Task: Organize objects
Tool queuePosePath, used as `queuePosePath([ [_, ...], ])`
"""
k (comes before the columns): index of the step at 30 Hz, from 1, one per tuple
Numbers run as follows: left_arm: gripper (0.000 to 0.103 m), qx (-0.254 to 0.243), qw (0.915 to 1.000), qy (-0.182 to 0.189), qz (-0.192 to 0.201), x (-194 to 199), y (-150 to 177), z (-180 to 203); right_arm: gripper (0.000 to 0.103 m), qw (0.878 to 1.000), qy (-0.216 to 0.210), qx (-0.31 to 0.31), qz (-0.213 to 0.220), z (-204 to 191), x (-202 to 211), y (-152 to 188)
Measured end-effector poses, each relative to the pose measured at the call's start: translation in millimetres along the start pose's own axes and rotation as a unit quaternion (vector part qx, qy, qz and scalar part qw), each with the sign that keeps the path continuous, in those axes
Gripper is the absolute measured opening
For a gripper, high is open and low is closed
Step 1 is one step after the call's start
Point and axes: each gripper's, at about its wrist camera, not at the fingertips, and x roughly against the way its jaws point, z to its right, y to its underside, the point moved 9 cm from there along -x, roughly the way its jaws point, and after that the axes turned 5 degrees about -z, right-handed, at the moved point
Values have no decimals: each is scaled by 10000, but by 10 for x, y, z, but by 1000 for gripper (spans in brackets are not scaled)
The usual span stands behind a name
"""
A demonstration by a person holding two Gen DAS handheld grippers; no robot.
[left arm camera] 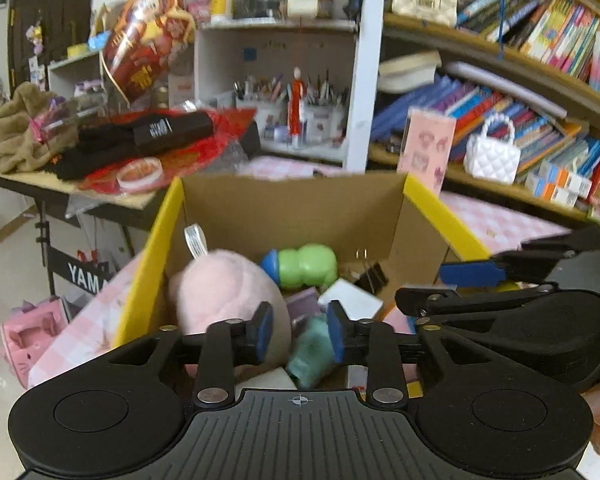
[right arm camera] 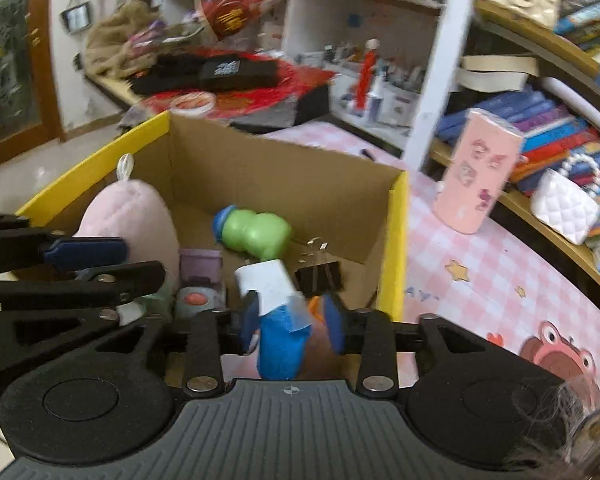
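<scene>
Gripper [left arm camera: 300, 334] over crowded yellow-rimmed box [left arm camera: 436, 204]

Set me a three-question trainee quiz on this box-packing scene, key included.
1. True or false: the green plastic bottle with a blue cap lies inside the yellow-edged cardboard box.
2. Multiple choice: the black metal binder clip sits A) on the floor, B) inside the box, C) on a chair.
3. Fill in: the tall pink printed package stands ___ the box, on the pink checked tablecloth.

Key: 1 true; 2 B; 3 outside.
</scene>
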Motion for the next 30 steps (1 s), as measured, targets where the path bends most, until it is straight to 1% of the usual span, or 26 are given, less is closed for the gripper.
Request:
queuePosePath([
  [1,45,16,9999,-43,97,57,-20,-13,41,9999,20,-91,62,23,49,-4],
  [2,56,18,9998,-58,203,115,-47,-20,44,9997,88,-208,135,60,121,-7],
  [3,61,24,9994,-6,348,205,-68,-21,47,9992,133,-314,214,91,188,-5],
  [4,62,34,9989,73,460,281,-90,-14,48,9986,139,-411,293,124,255,-12],
  [5,62,39,9984,146,537,352,-111,-8,51,9979,101,-504,390,137,344,-7],
  [6,62,30,9979,199,609,441,-115,3,64,9971,152,-579,476,150,433,4],
  [7,62,22,9976,217,657,508,-120,16,70,9956,368,-647,576,168,541,32],
  [8,66,21,9972,229,706,577,-113,27,71,9938,534,-696,690,185,645,55],
  [9,72,25,9969,244,745,648,-99,38,71,9923,611,-747,776,189,738,91],
  [12,81,-17,9961,306,828,845,-22,84,71,9878,748,-1069,851,218,981,262],
  [13,83,-57,9959,324,837,899,17,104,71,9860,814,-1179,853,220,1057,342],
  [17,84,-182,9964,447,693,1018,243,172,72,9771,1219,-1533,828,227,1303,684],
  [21,85,-246,9975,507,432,1060,539,235,73,9665,1633,-1876,630,192,1476,1120],
  [23,89,-287,9977,510,343,1084,672,280,73,9591,1853,-2083,494,176,1551,1340],
  [27,89,-498,9965,637,224,1142,915,441,74,9425,2221,-2478,319,151,1728,1736],
  [30,89,-682,9947,766,114,1178,1065,590,74,9354,2362,-2623,215,119,1841,1971],
])
